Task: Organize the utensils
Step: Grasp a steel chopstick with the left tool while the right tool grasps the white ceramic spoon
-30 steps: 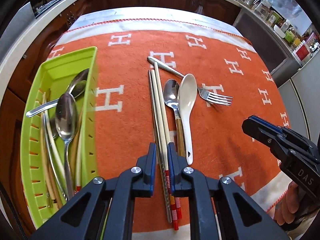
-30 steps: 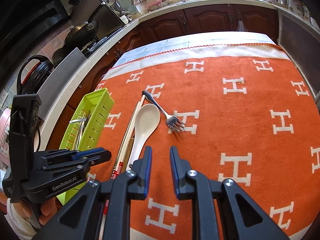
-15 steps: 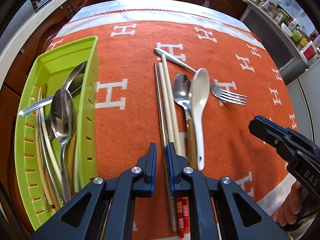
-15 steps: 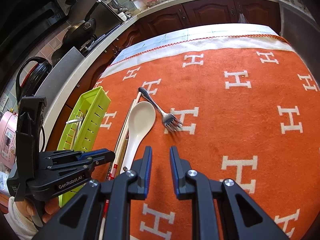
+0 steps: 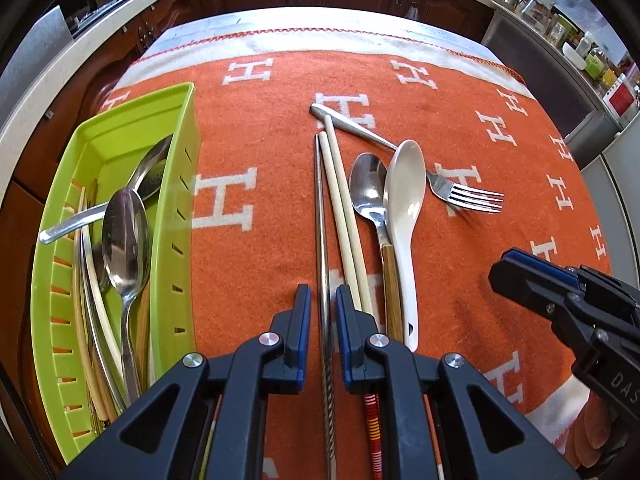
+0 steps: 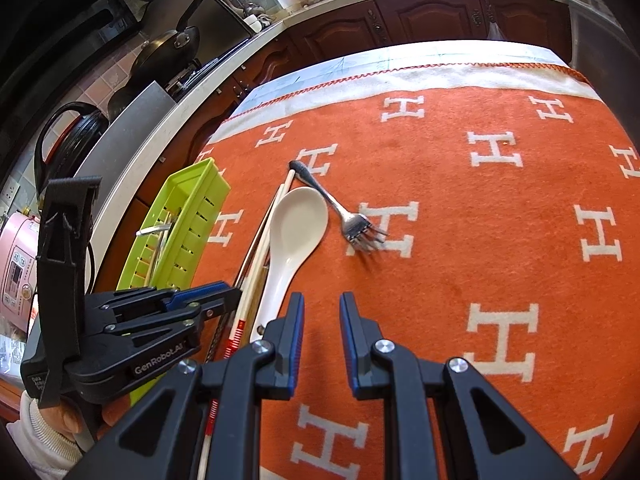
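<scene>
Orange H-print blanket (image 5: 260,272) covers table; dark wood cabinets (image 6: 432,16) and kitchen counter behind. Left gripper (image 5: 323,304) nearly closed astride metal chopstick (image 5: 322,216), grip unclear. Right gripper (image 6: 322,312) apart, empty.

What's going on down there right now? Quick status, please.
Left gripper narrow, straddling the metal chopstick, grip unclear. Right gripper open, empty. Spoons, fork lie outside the green tray. Nothing in the way.

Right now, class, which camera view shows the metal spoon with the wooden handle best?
The left wrist view: the metal spoon lies fully visible beside the white spoon. In the right wrist view the white spoon hides it.
</scene>
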A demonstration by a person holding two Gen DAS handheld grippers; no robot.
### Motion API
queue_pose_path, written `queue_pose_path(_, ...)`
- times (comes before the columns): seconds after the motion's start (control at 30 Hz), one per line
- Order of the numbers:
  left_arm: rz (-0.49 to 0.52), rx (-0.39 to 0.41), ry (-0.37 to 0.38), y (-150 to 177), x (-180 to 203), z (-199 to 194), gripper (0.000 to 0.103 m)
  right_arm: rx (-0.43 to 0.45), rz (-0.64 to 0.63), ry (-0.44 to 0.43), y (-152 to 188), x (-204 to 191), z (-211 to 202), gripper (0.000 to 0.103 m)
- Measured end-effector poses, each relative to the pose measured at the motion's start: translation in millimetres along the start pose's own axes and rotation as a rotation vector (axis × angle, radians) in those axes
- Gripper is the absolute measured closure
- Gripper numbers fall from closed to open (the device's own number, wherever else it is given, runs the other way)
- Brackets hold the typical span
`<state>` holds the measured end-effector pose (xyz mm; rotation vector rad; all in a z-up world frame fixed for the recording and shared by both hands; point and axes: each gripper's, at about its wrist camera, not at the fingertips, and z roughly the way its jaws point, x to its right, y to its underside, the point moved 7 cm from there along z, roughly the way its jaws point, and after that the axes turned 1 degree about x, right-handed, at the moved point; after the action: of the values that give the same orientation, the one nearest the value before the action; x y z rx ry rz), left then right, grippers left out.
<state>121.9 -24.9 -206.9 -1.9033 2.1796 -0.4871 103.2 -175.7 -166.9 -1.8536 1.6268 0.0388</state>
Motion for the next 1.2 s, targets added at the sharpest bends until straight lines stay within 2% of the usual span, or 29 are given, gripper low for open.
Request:
queue_pose_path(0.07, 0.011, 0.008, -0.003, -1, 1, 0, 0.093, -0.006, -0.005, -0.002, 1, -3, 2, 0.085)
queue_pose_path(0.13, 0.008, 0.018, -0.005, -1, 0, 0, 0.099, -0.010, -0.007, -0.004, 2, -5, 4, 0.085)
queue_pose_path(0.33, -0.043, 0.021, 0.040, 0, -10, -7, 0.100, -0.026, -0.009, -0.012, 0, -11, 10, 0.085)
queue_pose_path(0.5, -0.053, 0.081, 0.068, -4, -14, -40, 0.100, -0.025, 0.002, -0.026, -7, -16, 13, 0.084)
queue_pose_path(0.6, -0.057, 0.131, 0.068, -7, -22, -68, 0.100, -0.022, 0.018, -0.037, -12, -16, 16, 0.078)
queue_pose_path(0.73, -0.081, 0.181, 0.024, -6, -48, -96, 0.100, -0.026, 0.046, -0.034, -20, -14, 27, 0.077)
queue_pose_path(0.87, -0.126, 0.190, -0.038, 1, -84, -105, 0.100, -0.045, 0.064, -0.003, -27, -7, 44, 0.077)
queue_pose_path(1.03, -0.172, 0.173, -0.077, 12, -118, -97, 0.100, -0.020, 0.056, 0.014, -35, -6, 53, 0.077)
queue_pose_path(1.2, -0.181, 0.151, -0.081, 21, -132, -84, 0.100, 0.012, 0.011, 0.037, -42, -10, 58, 0.075)
